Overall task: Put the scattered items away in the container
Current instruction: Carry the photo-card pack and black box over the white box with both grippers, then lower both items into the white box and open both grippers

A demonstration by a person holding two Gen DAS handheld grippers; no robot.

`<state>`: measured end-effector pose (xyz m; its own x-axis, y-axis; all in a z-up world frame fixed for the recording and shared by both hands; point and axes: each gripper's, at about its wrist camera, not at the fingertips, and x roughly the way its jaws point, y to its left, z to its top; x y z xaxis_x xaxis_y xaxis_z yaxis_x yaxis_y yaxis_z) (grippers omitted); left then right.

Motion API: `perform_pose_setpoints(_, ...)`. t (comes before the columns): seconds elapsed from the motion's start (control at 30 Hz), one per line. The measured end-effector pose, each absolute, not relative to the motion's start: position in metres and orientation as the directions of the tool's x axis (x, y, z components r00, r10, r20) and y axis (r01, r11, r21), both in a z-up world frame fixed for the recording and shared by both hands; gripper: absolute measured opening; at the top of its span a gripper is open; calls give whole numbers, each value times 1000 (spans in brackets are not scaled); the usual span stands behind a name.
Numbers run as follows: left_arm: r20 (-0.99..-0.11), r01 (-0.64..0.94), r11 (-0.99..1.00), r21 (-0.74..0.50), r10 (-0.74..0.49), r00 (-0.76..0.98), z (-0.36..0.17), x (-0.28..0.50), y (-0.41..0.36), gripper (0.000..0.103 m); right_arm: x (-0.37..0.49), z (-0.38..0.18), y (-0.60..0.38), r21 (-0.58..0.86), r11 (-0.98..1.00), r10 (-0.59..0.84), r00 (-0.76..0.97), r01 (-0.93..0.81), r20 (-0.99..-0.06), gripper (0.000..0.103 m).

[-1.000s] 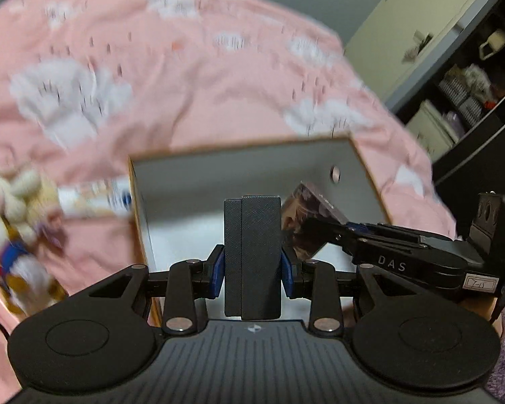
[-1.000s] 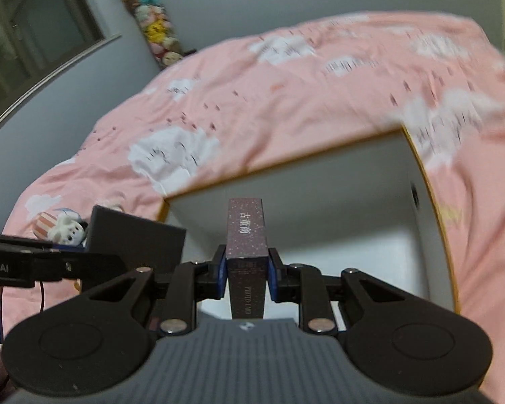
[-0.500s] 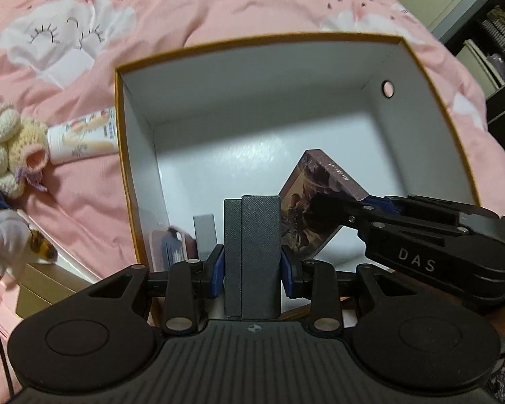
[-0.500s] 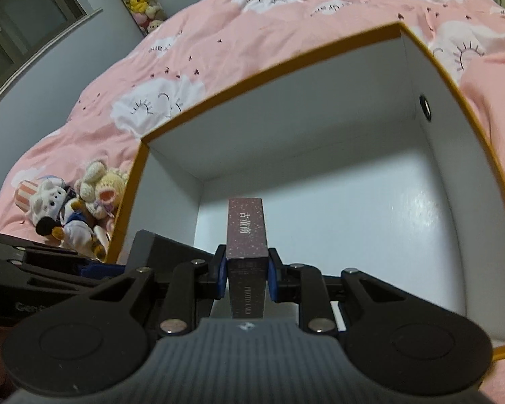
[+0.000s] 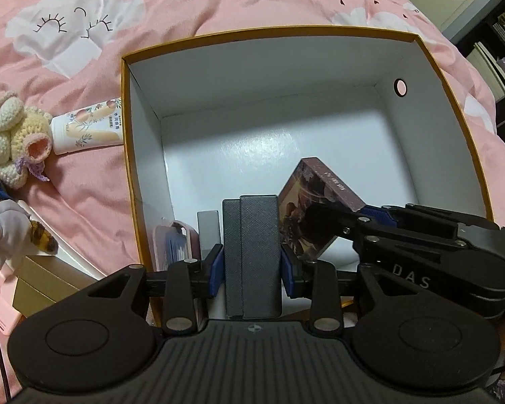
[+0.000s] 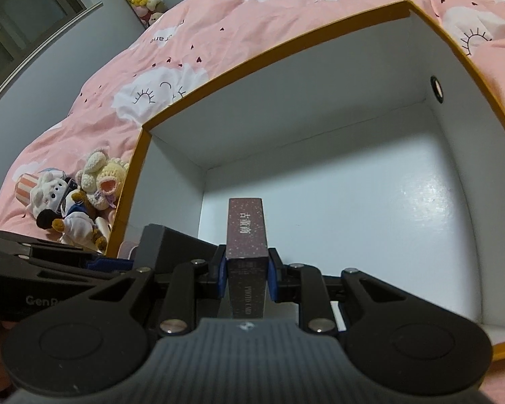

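In the left wrist view, a large square cardboard box with an orange-brown rim and white inside [image 5: 126, 141] is seen resting open on a pink bedspread printed with white sleepy-eyed clouds [image 5: 185, 3]. The left gripper [image 5: 251, 266] is held over the near edge of the box, its blue pads clamped on a dark grey textured rectangular case [image 5: 252, 252] that stands upright between them. Just left of the case, inside the box by the near left corner, a flat pink packet [image 5: 171, 245] and a thin grey card [image 5: 208, 232] are seen. To the right, the right gripper [image 5: 363, 213] reaches into the box, closed on a small purple illustrated card box [image 5: 314, 202] that is tilted above the white floor. Outside the box, on the left, a white tube with peach artwork [image 5: 87, 126] lies against the box wall, beside a cream crocheted toy [image 5: 15, 138], a plush in white clothing [image 5: 6, 229] and a gold flat box [image 5: 40, 276].

In the right wrist view, the right gripper [image 6: 247, 272] is seen from behind, its pads gripping the purple card box [image 6: 245, 229] by its narrow sides, over the box interior [image 6: 353, 175]. The dark grey case [image 6: 175, 245] and the left gripper's arm appear at the lower left. 3 or so soft toys [image 6: 70, 198] are piled on the bedspread beyond the left wall.
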<state>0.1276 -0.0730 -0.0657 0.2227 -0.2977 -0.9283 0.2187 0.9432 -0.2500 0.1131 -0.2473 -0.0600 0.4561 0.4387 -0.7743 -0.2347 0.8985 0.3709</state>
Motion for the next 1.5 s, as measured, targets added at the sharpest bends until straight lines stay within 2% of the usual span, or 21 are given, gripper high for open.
perform_pose_setpoints(0.17, -928, 233, 938, -258, -307, 211, -66, 125, -73, 50, 112, -61, -244, 347, 906, 423, 459, -245, -781, 25)
perform_pose_setpoints(0.43, -913, 258, 928, -270, -332, 238, -54, 116, -66, 50, 111, -62, -241, 326, 909, 412, 455, -258, -789, 25)
perform_pose_setpoints(0.63, -899, 268, 936, -228, -308, 311, -34, 102, -51, 50, 107, -59, -229, 281, 918, 385, 454, -281, -804, 26)
perform_pose_setpoints(1.03, -877, 184, 951, -248, -301, 376, -26, 96, -14, 50, 105, -54, -224, 366, 883, 454, 340, -293, -824, 38)
perform_pose_setpoints(1.2, -870, 178, 946, -270, -319, 376, -29, 97, -10, 50, 102, -45, -220, 412, 851, 504, 285, -325, -815, 38)
perform_pose_setpoints(1.4, -862, 167, 944, -284, -328, 387, -31, 97, -6, 50, 108, -25, -225, 353, 872, 467, 359, -341, -808, 38)
perform_pose_setpoints(1.5, -855, 140, 945, -294, -326, 403, -31, 99, 2, 50, 123, -24, -233, 337, 892, 438, 389, -303, -810, 34)
